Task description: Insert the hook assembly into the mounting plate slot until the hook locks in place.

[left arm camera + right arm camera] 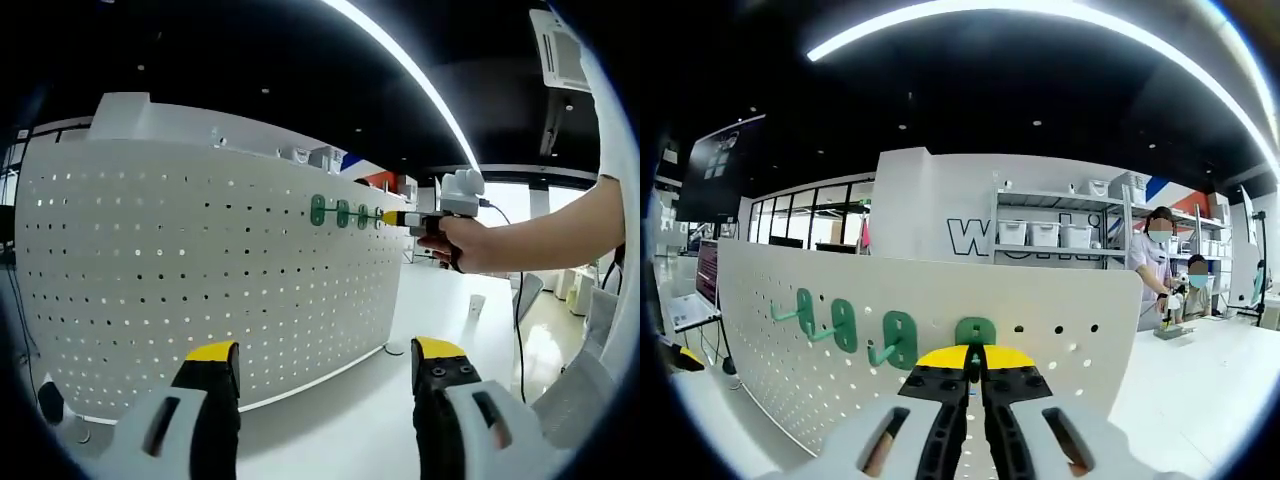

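While both views face the white perforated pegboard:
Right gripper: jaws pinching fourth green plastic hook against pegboard top row.
Left gripper: jaws spread, above white counter.

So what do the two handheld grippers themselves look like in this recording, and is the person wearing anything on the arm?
The left gripper has black fingers with yellow tips and pale grey shells. The right gripper matches: black, yellow-tipped, grey housing. In the left gripper view, the right gripper carries a white camera box with a dark cable trailing down. The person's forearm is bare, with no sleeve showing.
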Motion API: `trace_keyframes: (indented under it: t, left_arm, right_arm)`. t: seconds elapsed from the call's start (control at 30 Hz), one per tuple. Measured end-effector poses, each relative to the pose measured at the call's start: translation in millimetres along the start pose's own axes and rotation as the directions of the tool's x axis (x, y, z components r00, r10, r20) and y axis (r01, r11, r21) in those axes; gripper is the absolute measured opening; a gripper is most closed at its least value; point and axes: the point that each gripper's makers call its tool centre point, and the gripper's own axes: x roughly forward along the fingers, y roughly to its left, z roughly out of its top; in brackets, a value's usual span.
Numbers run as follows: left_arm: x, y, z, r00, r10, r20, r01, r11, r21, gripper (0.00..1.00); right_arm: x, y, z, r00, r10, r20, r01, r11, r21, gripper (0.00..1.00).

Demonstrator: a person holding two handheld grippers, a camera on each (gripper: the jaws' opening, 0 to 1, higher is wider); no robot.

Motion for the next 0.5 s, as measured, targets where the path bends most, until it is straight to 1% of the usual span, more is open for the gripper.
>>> trace_keyframes:
  t: [0.4, 0.5]
  left_arm:
    - [0.7, -0.6, 1.4, 1.0, -0.002, 0.005, 0.002, 1.0, -0.003, 0.72]
    - [0.6, -0.6, 2.4, 1.0, -0.002, 0.008, 0.002, 1.0, -0.004, 0.72]
  right_arm:
    - [0.6, -0.6, -0.5, 1.0, -0.009, -0.003, 0.009, 1.0, -0.007, 0.02]
    - [0.5, -0.6, -0.7, 1.0, -0.007, -0.004, 0.007, 1.0, -0.019, 0.02]
